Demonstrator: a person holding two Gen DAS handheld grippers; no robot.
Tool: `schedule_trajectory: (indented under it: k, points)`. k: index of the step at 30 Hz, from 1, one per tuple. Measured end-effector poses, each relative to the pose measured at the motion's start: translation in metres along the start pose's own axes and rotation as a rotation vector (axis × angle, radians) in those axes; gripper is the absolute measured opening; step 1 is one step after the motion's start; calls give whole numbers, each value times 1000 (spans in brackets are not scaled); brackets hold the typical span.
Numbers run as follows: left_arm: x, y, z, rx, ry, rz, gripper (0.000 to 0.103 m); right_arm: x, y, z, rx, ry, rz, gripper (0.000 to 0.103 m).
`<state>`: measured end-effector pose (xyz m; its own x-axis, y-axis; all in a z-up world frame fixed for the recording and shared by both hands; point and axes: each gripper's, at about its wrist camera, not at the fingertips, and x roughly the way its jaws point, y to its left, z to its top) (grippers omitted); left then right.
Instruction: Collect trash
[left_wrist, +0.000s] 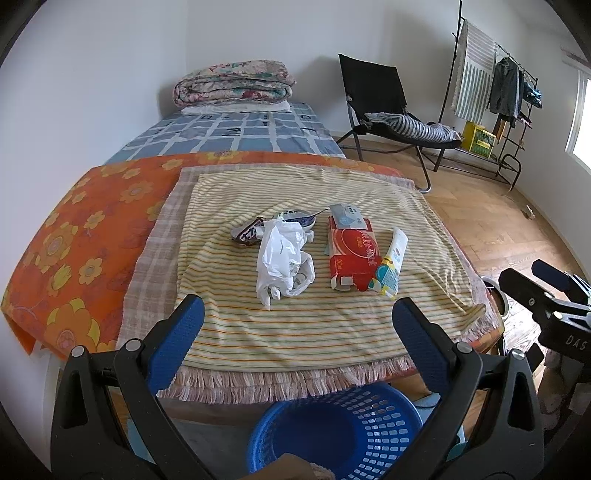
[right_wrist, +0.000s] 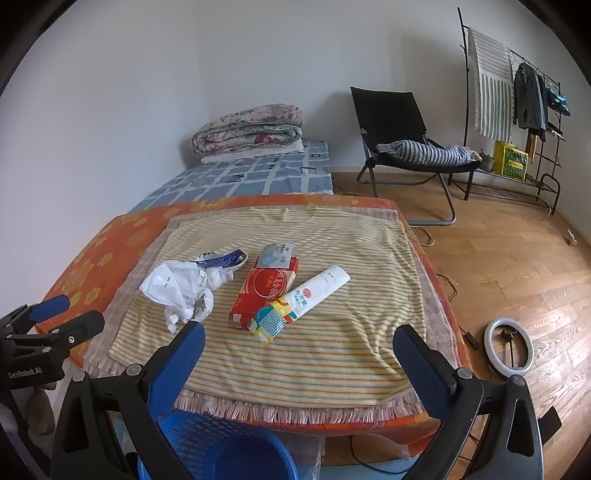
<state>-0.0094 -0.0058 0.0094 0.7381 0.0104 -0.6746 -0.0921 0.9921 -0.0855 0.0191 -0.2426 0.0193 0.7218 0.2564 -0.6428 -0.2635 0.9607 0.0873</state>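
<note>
Centrally on the striped cloth (left_wrist: 314, 332) lie 5 pieces of trash, from frame left to right: a crushed blue-and-white wrapper (left_wrist: 247, 233), a crumpled white plastic bag (left_wrist: 282, 258), a red carton (left_wrist: 352, 258) with a pale packet (left_wrist: 347, 215) at its far end, and a white tube-shaped package (left_wrist: 391, 258) touching the carton. The left gripper (left_wrist: 295, 314) hangs wide open and empty at the lower frame, bag just beyond its fingers. A blue basket (left_wrist: 351, 424) sits below. The right gripper (right_wrist: 297, 339), also spread wide and empty, faces the carton (right_wrist: 264, 286) and package (right_wrist: 306, 299).
</note>
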Motion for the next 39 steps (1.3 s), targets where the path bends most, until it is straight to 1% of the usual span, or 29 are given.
schedule_trajectory:
  k: [5, 7, 14, 24, 31, 39]
  points:
    - [6, 6, 0, -13, 18, 6, 103, 7, 0, -4, -6, 19, 2, 103]
    - [8, 7, 1, -13, 26, 9, 103, 9, -2, -4, 7, 33, 15, 103]
    - [21, 6, -6, -13, 53, 13, 103, 13, -2, -3, 16, 34, 19, 103]
    - [26, 7, -10, -20, 65, 12, 103, 21, -1, -6, 16, 57, 24, 103]
    - [34, 11, -13, -42, 99, 5, 103, 24, -2, -7, 19, 70, 22, 103]
    - [35, 11, -14, -35, 106, 11, 103, 29, -4, -8, 29, 91, 18, 103]
